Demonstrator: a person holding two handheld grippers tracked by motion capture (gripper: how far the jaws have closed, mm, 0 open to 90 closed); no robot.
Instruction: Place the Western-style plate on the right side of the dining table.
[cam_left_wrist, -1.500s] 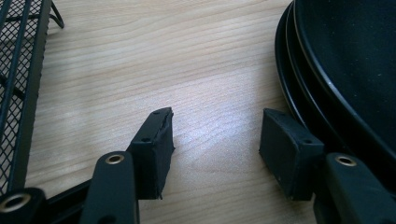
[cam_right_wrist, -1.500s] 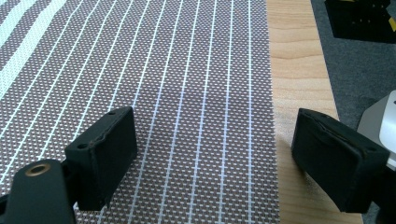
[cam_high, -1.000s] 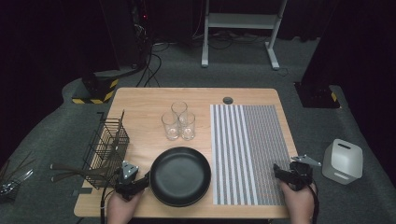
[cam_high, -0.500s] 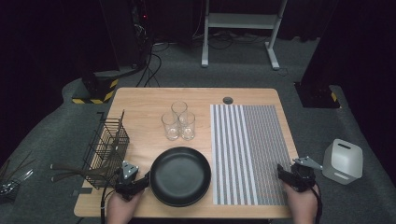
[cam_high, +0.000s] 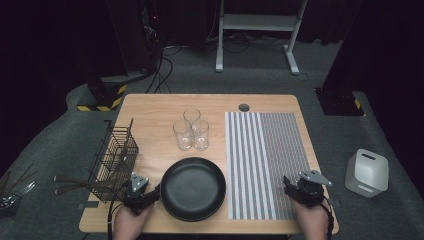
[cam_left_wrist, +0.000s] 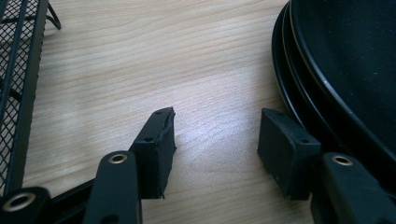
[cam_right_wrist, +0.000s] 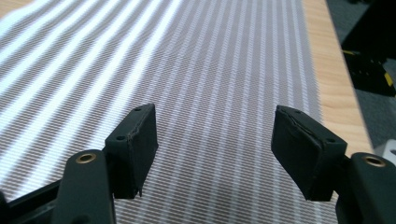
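My right claw has just narrowed a little, still gaping with nothing between its jaws, and shifted over the striped mat. My left claw waits wide beside the black pan, near centre, ungrasped.

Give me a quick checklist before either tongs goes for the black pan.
1. Left tongs open with nothing between the pads: ok.
2. Left tongs lined up on the black pan: not ok, its rim lies beside one pad.
3. Right tongs open and empty over the striped mat: ok.
4. Three glasses standing apart from the pan: ok.
5. Wire basket apart from the left tongs: ok.
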